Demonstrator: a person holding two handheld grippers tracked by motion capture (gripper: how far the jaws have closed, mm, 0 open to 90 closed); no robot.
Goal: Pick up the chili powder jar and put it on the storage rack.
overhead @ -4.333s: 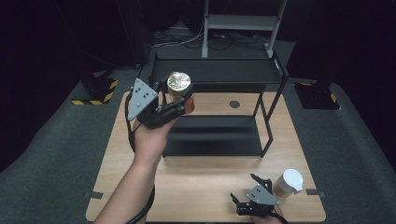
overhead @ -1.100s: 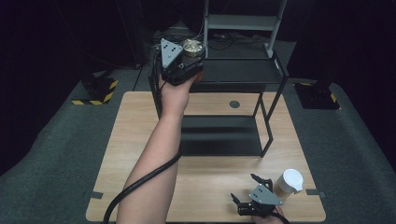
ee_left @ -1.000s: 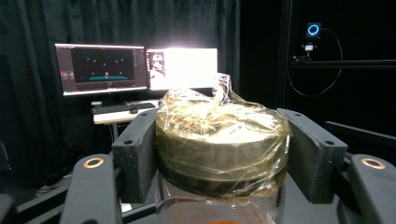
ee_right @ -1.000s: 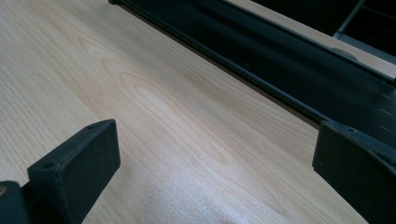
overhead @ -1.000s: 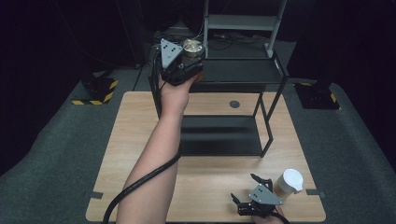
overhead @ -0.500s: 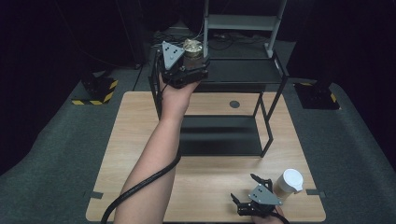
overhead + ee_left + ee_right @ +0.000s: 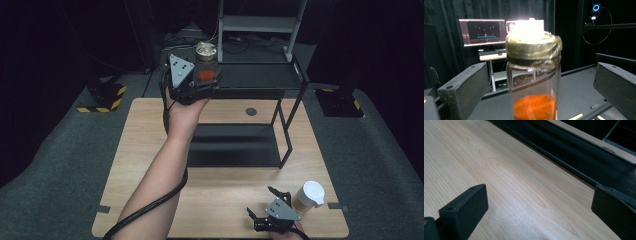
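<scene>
Glass jar (image 7: 534, 85) with foil-taped lid, standing on shelf top (image 7: 260, 75) between left gripper's (image 7: 202, 82) parted jaws: rigid, slick, breakable; grip mid-body; right gripper (image 7: 265, 207) open, empty.

The high view looks forward and down from above the person's side of the worktop (image 7: 150, 165), taking in the whole surface and the black shelf rack (image 7: 260, 85) at its far edge. The left gripper view rides on the left hand-held gripper (image 7: 197, 82), faces level along its jaws and sits very close to the glass jar (image 7: 534, 82) on the rack's top shelf; both views share that jar. The right gripper view rides on the right hand-held gripper (image 7: 265, 207), low and close over the worktop, facing the rack's base rail (image 7: 564, 152).
</scene>
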